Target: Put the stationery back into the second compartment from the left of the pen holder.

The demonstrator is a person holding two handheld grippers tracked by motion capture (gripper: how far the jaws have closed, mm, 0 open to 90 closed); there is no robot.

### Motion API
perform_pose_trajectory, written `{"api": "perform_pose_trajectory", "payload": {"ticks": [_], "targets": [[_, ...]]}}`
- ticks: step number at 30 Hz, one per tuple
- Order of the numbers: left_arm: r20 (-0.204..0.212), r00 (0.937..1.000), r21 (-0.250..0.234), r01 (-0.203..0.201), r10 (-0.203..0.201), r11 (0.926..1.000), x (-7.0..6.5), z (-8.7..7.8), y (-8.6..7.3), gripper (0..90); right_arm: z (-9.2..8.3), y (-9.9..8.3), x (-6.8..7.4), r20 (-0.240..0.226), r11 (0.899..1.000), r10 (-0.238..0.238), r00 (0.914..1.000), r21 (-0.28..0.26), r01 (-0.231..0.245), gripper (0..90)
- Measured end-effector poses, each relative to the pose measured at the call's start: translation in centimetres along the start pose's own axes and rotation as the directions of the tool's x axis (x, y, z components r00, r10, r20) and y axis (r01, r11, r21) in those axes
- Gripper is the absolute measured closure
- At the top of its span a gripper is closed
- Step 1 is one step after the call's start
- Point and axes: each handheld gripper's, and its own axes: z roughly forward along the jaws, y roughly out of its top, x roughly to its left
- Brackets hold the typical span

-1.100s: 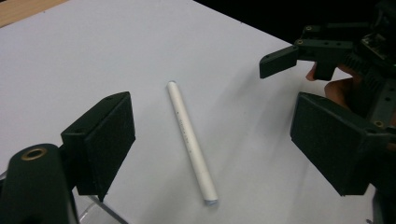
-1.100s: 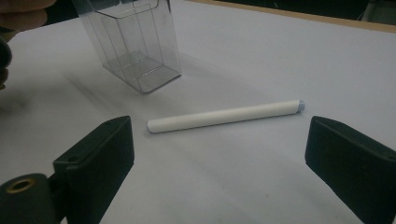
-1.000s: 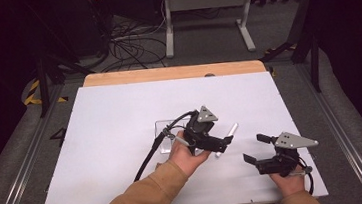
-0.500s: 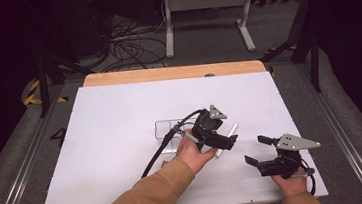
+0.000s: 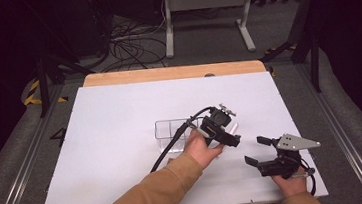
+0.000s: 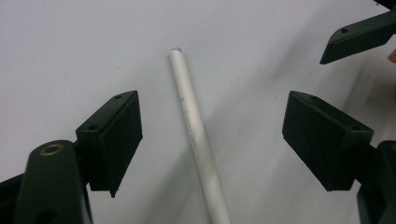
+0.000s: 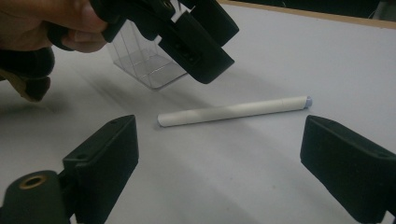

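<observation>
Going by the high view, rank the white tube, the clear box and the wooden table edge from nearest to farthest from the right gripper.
From the right gripper, at the table's near right:
1. White tube: up and left of it, mostly hidden under the left gripper.
2. Clear box: farther left, mid-table.
3. Wooden table edge: along the far side.

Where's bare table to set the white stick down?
Free: the white table left of the clear tray, and the far strip up to the wooden edge. Crowded: near right, where both hand-held grippers flank the white stick.
</observation>
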Motion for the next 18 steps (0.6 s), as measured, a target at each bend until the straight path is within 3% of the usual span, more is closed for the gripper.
{"api": "perform_pose_trajectory", "payload": {"ticks": [7, 18], "targets": [[-0.012, 0.9999, 0.071, -0.01, 0.01, 0.9974, -0.1, 1.0, 0.4, 22.6, 0.0, 0.0, 0.0, -0.008, 1.0, -0.001, 1.0, 0.005, 0.001, 12.5], [-0.032, 0.9994, 0.139, -0.007, 0.012, 0.9902, -0.7, 2.7, 0.9, 28.4, 0.0, 0.0, 0.1, -0.024, 1.0, 0.0, 0.9997, 0.0, 0.0, 12.9]]}}
